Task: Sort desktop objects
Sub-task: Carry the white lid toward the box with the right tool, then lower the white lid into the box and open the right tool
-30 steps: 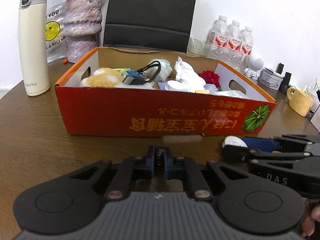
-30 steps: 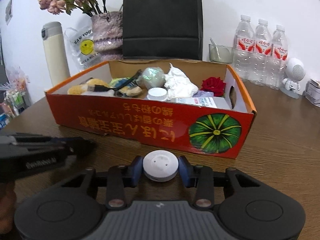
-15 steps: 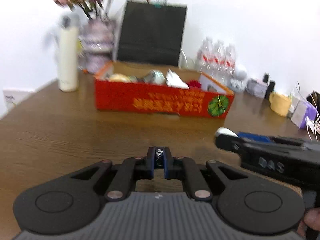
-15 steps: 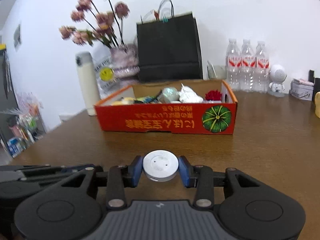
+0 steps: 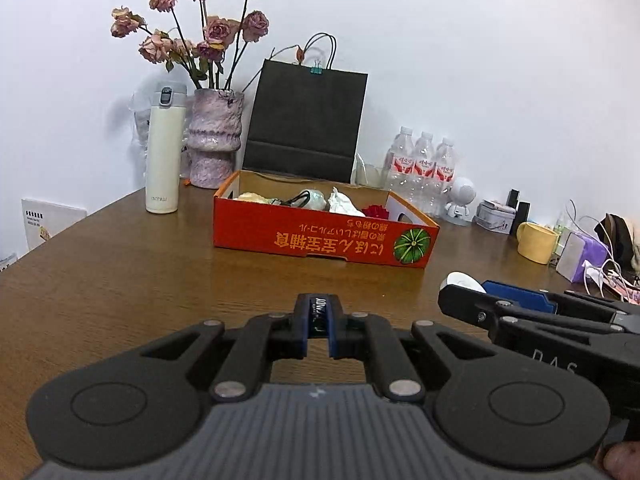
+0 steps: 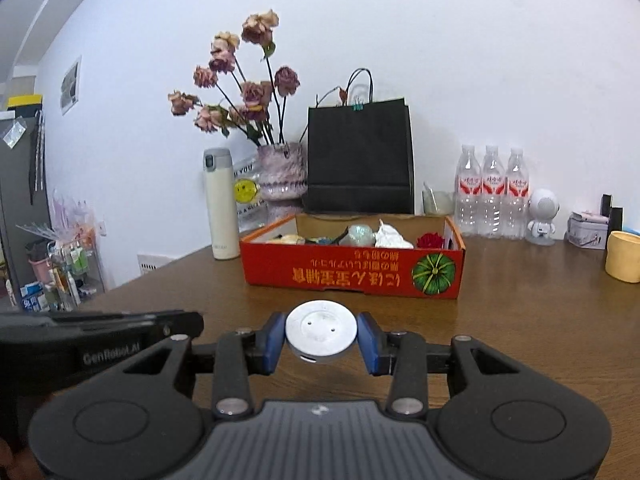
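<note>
A red cardboard box (image 5: 320, 238) with a pumpkin print stands on the brown table (image 5: 120, 280), holding several items: crumpled white paper (image 5: 342, 203), a red rose (image 5: 376, 211), a cable. It also shows in the right wrist view (image 6: 352, 274). My right gripper (image 6: 321, 342) is shut on a round white disc (image 6: 321, 330), held above the table well short of the box. The disc also shows in the left wrist view (image 5: 464, 281). My left gripper (image 5: 319, 326) is shut and empty, low over the table.
Behind the box stand a white thermos (image 5: 163, 152), a vase of dried roses (image 5: 214, 140), a black paper bag (image 5: 306, 120) and three water bottles (image 5: 424, 164). A yellow mug (image 5: 536, 242), a small robot figure (image 5: 460, 202) and cables lie at the right.
Both grippers have pulled back and risen away from the box, which now looks smaller and farther. The right gripper still holds the white disc.
</note>
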A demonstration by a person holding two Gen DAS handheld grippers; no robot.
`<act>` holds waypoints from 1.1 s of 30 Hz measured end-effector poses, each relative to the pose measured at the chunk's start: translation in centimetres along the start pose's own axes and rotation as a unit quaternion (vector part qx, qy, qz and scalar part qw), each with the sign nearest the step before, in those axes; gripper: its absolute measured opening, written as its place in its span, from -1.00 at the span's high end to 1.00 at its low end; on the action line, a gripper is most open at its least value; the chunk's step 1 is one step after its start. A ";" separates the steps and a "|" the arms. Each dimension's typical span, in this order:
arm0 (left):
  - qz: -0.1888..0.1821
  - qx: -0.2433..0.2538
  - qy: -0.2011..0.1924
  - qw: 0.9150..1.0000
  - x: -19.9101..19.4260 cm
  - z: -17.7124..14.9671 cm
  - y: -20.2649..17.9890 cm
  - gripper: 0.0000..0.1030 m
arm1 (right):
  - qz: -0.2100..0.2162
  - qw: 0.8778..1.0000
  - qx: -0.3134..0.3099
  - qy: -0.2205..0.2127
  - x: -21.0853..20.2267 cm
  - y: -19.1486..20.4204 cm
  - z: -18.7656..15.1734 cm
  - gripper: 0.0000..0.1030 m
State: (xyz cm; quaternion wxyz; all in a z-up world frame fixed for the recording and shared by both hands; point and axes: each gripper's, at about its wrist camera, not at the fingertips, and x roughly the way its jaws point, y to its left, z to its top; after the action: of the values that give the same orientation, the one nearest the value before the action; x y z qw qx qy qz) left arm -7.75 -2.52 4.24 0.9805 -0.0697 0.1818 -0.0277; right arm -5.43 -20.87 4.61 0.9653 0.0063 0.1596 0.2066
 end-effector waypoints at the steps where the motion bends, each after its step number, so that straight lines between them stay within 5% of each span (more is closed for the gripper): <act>1: -0.001 0.001 -0.001 1.000 0.1 0.1 0.0 0.83 | 0.001 1.000 0.000 0.001 0.2 0.0 0.1 0.26; 8: -0.014 -0.006 -0.019 1.000 3.9 3.9 0.2 0.83 | -0.002 1.000 -0.010 -0.002 4.6 -1.1 3.3 0.26; 15: -0.034 0.011 -0.022 0.999 13.9 10.6 -0.3 0.82 | 0.004 1.000 -0.011 0.028 15.1 -5.0 9.4 0.26; 22: -0.023 0.011 0.058 0.998 24.3 13.2 0.6 0.82 | 0.005 0.996 0.011 0.087 24.1 -8.7 12.2 0.26; 28: -0.036 0.009 0.164 0.986 29.9 13.5 1.5 0.80 | 0.023 0.986 0.039 0.161 29.5 -10.5 12.7 0.25; 33: -0.047 0.004 0.189 0.981 30.8 14.8 2.4 0.46 | 0.037 0.975 0.068 0.209 31.3 -11.6 13.5 0.14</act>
State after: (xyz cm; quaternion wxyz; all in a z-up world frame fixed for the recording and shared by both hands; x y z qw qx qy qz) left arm 26.37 -0.69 6.69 0.9262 -0.0677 0.3606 -0.0869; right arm 30.40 -18.19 6.93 0.8996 0.0349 0.3710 0.2278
